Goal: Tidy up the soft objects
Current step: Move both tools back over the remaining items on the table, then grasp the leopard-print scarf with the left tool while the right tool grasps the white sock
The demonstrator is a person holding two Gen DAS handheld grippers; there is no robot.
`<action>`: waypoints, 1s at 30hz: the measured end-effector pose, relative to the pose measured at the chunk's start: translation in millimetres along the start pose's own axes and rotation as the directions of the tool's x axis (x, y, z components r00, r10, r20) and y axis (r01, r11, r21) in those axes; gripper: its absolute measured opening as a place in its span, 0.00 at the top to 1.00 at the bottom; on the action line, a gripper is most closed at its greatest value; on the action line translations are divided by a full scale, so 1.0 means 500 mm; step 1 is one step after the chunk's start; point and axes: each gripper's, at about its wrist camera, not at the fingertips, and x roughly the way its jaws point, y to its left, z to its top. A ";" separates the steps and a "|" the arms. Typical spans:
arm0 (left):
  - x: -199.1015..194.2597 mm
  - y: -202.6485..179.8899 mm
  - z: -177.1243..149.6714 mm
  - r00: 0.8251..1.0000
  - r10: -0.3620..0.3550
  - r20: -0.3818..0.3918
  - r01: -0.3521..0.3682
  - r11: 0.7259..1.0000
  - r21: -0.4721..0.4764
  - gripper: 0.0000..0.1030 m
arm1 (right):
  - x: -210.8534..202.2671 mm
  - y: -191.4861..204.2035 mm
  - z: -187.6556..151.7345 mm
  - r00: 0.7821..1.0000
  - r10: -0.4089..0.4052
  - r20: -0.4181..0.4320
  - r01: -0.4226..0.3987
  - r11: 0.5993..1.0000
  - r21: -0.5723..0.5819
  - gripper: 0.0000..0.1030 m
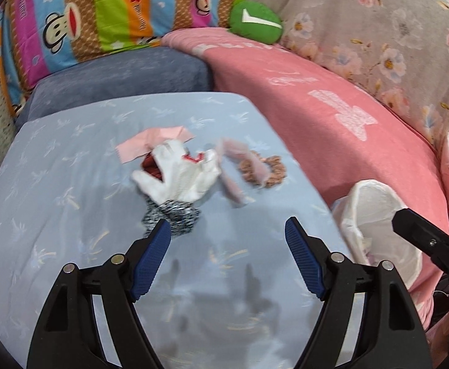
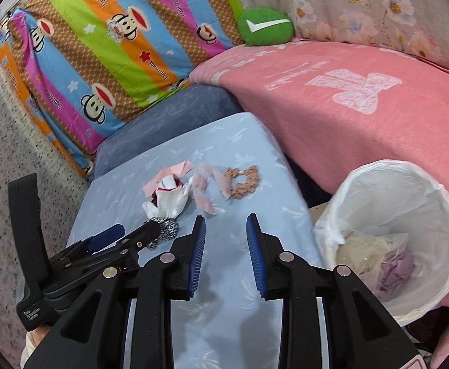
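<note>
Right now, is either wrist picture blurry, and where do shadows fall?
Left wrist view: motion blur smears the white glove, pink strips and brown scrunchie; the jaws' shadows fall on the light blue sheet just below them. Right wrist view: sharper, slight smear on the same pile; shadows likewise beneath the jaws. Both views bend straight edges near the rim.

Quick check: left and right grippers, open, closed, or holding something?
Left gripper: open, holding nothing, above the blue sheet.
Right gripper: open, holding nothing.
</note>
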 end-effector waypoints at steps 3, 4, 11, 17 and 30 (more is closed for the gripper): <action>0.016 0.036 -0.006 1.000 0.016 -0.017 -0.016 1.000 -0.025 0.29 | 0.033 0.025 -0.002 1.000 0.012 -0.026 -0.012 1.000 -0.011 0.72; 0.023 0.048 -0.007 0.999 0.022 -0.025 -0.023 0.999 -0.033 0.29 | 0.044 0.033 -0.002 0.999 0.014 -0.033 -0.015 1.000 -0.016 0.72; 0.069 0.114 -0.014 0.997 0.034 -0.074 -0.041 0.995 -0.088 0.29 | 0.120 0.078 -0.006 0.996 0.035 -0.080 -0.037 0.999 -0.028 0.72; 0.096 0.137 -0.009 0.995 -0.010 -0.096 -0.003 0.991 -0.131 0.33 | 0.181 0.116 0.001 0.992 0.049 -0.114 -0.054 0.998 -0.040 0.72; 0.095 0.200 -0.021 0.973 -0.196 -0.124 0.160 0.954 -0.252 0.90 | 0.285 0.179 0.024 0.985 0.075 -0.156 -0.081 0.996 -0.031 0.64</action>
